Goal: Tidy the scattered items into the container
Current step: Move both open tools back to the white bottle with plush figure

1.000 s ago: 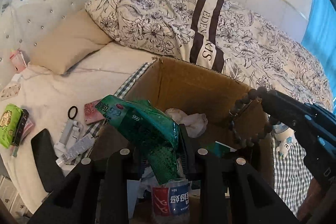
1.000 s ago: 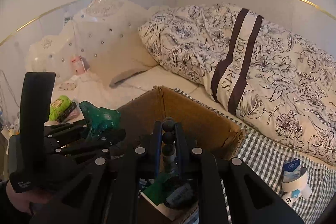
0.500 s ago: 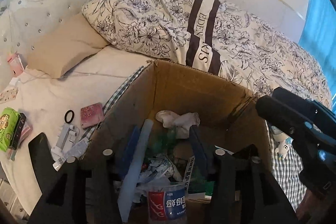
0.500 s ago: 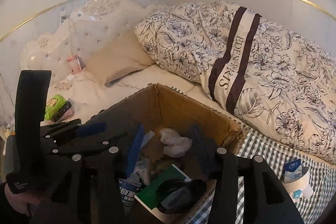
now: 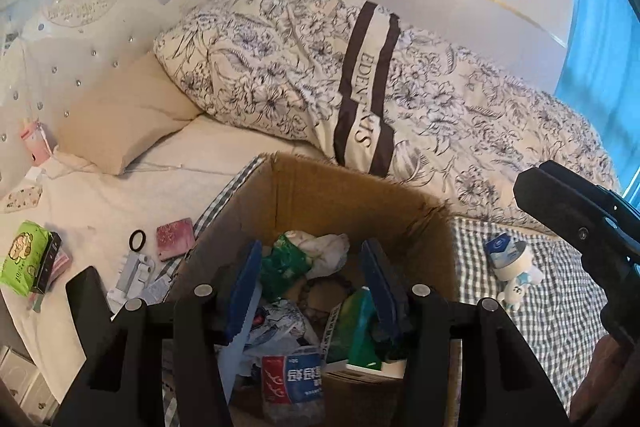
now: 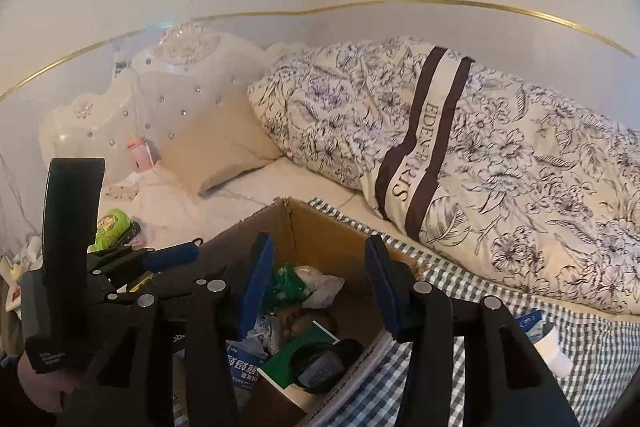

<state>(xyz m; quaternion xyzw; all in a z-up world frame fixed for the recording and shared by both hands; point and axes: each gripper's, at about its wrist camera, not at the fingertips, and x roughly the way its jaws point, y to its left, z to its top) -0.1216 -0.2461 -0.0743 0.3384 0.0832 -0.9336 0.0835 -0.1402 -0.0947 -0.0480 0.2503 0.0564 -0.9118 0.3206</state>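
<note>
An open cardboard box (image 5: 352,195) stands on the bed and holds several items. Among them are a green packet (image 5: 284,263), a string of dark beads (image 5: 310,285) and a bottle with a red and blue label (image 5: 292,379). My left gripper (image 5: 310,247) hangs open above the box with nothing between its blue pads. In the right wrist view my right gripper (image 6: 319,241) is open and empty over the same box (image 6: 320,227), with the green packet (image 6: 286,281) below it. Loose on the sheet lie a green tissue pack (image 5: 24,259), a black hair ring (image 5: 137,240) and a pink card (image 5: 175,237).
A small white toy with a blue packet (image 5: 512,267) lies on the gingham cloth (image 5: 560,307) right of the box. A floral duvet (image 5: 440,99) and a beige pillow (image 5: 120,119) fill the far side. White clips and a tube (image 5: 134,269) lie left of the box.
Both grippers have opened and risen. The green packet left the left jaws and the beads left the right jaws; both now lie in the box.
</note>
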